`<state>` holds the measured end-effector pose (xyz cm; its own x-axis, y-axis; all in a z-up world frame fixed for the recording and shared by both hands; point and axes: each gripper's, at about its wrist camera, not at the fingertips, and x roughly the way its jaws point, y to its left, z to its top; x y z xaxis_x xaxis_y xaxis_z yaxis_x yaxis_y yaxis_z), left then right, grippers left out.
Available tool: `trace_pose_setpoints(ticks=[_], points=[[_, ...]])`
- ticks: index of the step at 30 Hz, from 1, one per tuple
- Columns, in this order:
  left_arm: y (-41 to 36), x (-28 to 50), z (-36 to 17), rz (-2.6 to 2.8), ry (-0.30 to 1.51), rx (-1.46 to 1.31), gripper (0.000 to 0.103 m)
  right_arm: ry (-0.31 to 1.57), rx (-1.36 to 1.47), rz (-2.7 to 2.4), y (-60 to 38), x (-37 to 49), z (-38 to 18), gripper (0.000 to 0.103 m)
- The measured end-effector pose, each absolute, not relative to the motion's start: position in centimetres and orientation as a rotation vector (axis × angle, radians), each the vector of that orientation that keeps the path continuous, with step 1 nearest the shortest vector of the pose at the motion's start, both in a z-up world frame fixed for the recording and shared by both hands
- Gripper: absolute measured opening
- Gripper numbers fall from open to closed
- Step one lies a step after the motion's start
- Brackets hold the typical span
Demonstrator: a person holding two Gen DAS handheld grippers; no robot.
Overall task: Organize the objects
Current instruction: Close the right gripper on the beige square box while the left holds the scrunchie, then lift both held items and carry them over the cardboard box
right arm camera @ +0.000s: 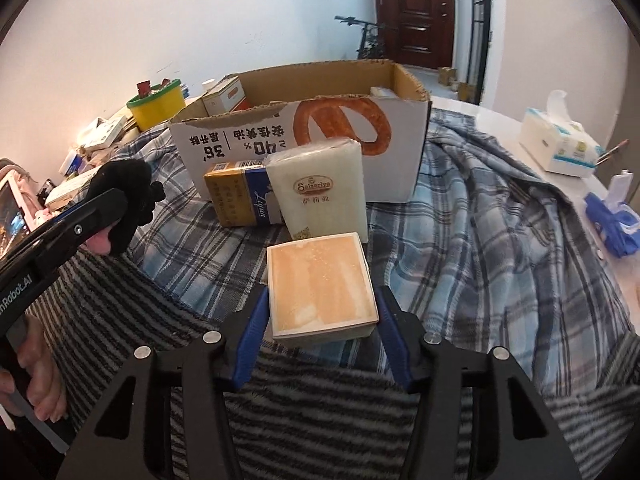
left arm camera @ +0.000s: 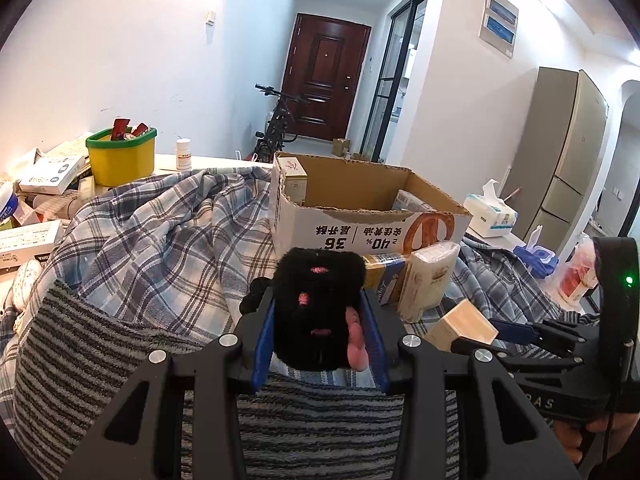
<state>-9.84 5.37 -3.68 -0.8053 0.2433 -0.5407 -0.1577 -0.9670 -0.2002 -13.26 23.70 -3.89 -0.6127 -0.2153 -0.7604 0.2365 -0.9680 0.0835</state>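
The left gripper point(left arm camera: 320, 320) has its jaws clenched on a black plush toy point(left arm camera: 318, 300) with small pink marks and a pink foot showing at its lower right. In the right wrist view the same left gripper point(right arm camera: 102, 216) enters from nine o'clock with the plush toy point(right arm camera: 122, 196) lifted above the bedding, a bare hand point(right arm camera: 38, 376) gripping its handle at eight o'clock.

The right gripper point(right arm camera: 322, 316) has its jaws grasping a small square tan box point(right arm camera: 322, 284) with a pale border, the blue pads pressed to its left and right sides. In the left wrist view the right gripper point(left arm camera: 476, 338) comes in from three o'clock, holding the tan box point(left arm camera: 460, 322) by one end.

Beyond both grippers, at twelve o'clock, a cardboard box point(right arm camera: 304, 132) stands open-topped, its front printed with a pretzel picture and upside-down lettering; a couple of small cartons sit inside it. Touching its front wall are a gold-and-blue carton point(right arm camera: 240, 196) and, just to the right, a white wrapped pack point(right arm camera: 320, 190), which leans against that carton and the box.

All of this rests on a blue plaid blanket point(right arm camera: 480, 216), with a grey striped cloth point(right arm camera: 320, 420) spread nearest the cameras.

At ten o'clock a yellow tub point(left arm camera: 122, 156) with a green rim holds red packets, a white pill bottle point(left arm camera: 184, 155) stands just to its right, and flat white boxes are piled to its left. A tissue pack point(right arm camera: 560, 146) sits at two o'clock on the white worktop point(right arm camera: 480, 110).
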Motion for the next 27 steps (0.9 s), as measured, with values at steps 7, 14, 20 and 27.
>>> trace_pose_setpoints(ticks=[7, 14, 20, 27], points=[[5.2, -9.7, -3.6, 2.797, -0.216, -0.858, 0.042, 0.007, 1.185, -2.662, 23.6, -12.3, -3.3, 0.051], [5.6, -9.3, -3.2, 2.799, -0.194, -0.826, 0.042, -0.029, 1.069, -2.776, 23.8, -10.7, -2.4, 0.051], [5.7, -8.9, -3.0, 2.822, -0.176, -0.795, 0.042, -0.116, 0.911, -2.875, 24.9, -9.6, -1.7, 0.051], [6.1, -7.6, -2.3, 2.858, -0.144, -0.694, 0.042, -0.096, 0.640, -2.993, 24.6, -6.9, -0.1, 0.051]])
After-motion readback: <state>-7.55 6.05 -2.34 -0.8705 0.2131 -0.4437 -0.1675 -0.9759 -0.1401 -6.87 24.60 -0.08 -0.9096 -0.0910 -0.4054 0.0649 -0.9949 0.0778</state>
